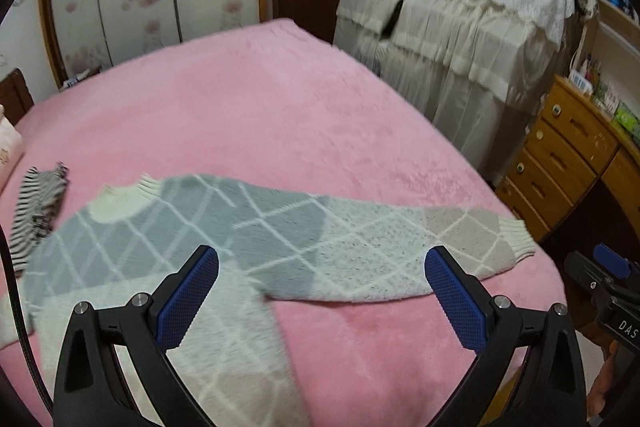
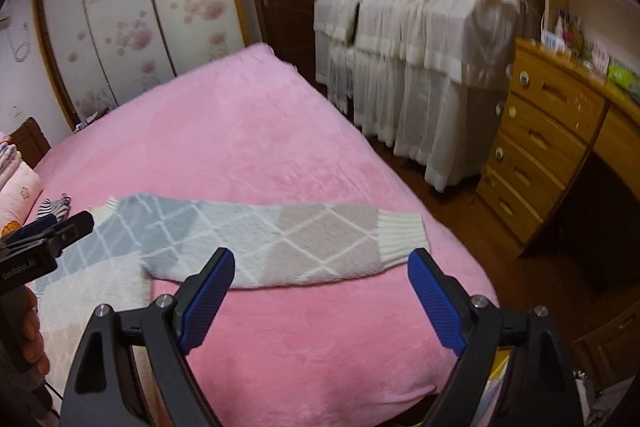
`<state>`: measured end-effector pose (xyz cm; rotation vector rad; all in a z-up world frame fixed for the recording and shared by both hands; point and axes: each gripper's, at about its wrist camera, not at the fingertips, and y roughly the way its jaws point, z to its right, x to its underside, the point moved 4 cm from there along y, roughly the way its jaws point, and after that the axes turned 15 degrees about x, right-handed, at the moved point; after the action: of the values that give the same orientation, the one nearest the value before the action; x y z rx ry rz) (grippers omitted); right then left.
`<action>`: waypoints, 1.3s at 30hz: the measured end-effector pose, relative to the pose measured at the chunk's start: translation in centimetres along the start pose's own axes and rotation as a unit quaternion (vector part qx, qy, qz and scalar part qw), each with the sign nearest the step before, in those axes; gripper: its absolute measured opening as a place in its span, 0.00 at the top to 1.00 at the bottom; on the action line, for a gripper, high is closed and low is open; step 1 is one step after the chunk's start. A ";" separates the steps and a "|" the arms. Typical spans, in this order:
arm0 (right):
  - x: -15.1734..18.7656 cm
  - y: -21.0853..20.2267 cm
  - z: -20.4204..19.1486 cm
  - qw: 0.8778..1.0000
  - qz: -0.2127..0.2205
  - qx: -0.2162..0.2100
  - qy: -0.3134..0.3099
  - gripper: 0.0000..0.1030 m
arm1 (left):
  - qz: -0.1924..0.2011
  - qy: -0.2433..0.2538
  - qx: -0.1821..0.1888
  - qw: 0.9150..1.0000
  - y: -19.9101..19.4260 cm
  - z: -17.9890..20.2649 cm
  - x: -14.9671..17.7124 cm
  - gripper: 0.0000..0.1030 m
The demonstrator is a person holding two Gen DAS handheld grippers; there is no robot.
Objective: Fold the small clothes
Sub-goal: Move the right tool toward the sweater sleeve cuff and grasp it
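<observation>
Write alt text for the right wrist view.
A grey, white and beige diamond-patterned sweater lies flat on a pink bed, one sleeve stretched toward the right edge. The open right gripper hovers just in front of that sleeve, holding nothing. The left gripper shows at the left edge.

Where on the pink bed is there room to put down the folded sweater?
The far half of the pink blanket is bare, from the sweater up to the bed's far edge by the wardrobe. A smaller bare patch lies under the stretched sleeve. The left is crowded: striped garment and pillow.
</observation>
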<state>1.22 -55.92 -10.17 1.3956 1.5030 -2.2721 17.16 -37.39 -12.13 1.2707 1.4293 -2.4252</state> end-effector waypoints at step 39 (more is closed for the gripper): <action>1.0 13.7 1.7 0.985 -0.086 -0.091 0.116 0.91 | -0.108 -0.011 -0.012 0.994 16.0 2.1 3.1 0.00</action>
<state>6.46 -63.88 -20.15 1.5776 1.9171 -2.0513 20.53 -47.03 -24.96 1.1337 1.6639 -2.5361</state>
